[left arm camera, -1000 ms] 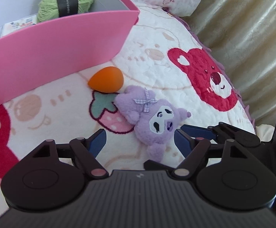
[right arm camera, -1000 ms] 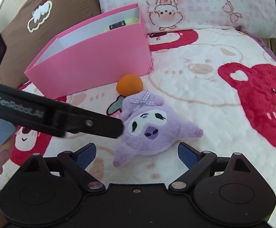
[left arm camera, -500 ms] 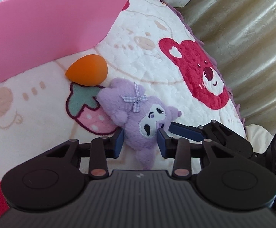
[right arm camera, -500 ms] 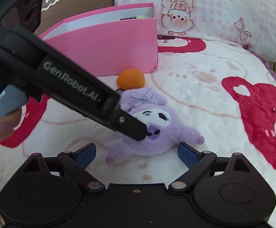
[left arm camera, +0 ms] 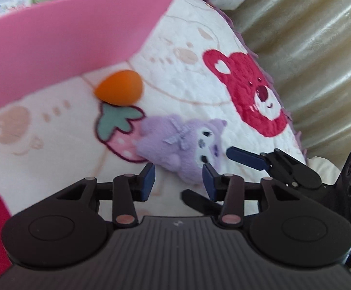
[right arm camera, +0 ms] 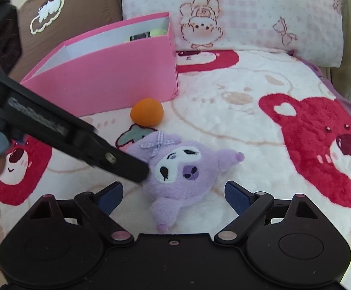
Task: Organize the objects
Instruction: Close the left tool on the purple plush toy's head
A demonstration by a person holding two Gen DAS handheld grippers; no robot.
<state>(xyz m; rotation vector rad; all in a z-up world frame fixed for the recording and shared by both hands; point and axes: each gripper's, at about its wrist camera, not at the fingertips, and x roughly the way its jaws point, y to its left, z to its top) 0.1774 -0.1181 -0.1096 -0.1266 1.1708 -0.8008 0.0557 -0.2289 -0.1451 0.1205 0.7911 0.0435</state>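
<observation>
Purple fuzzy plush toy [left arm camera: 182, 145] pinched low in left tool [left arm camera: 179, 177]; its jaws just eased slightly. Right tool [right arm camera: 174, 194] apart, closing a bit.

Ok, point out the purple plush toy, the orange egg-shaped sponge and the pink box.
purple plush toy [right arm camera: 180, 169], right wrist view, on its white face patch.
orange egg-shaped sponge [right arm camera: 147, 112], right wrist view, on its middle.
pink box [right arm camera: 107, 77], right wrist view, on its front wall.

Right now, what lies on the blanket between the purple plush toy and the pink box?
An orange egg-shaped sponge lies between the purple plush toy and the pink box, close to the box's front wall. Both wrist views show it.
</observation>
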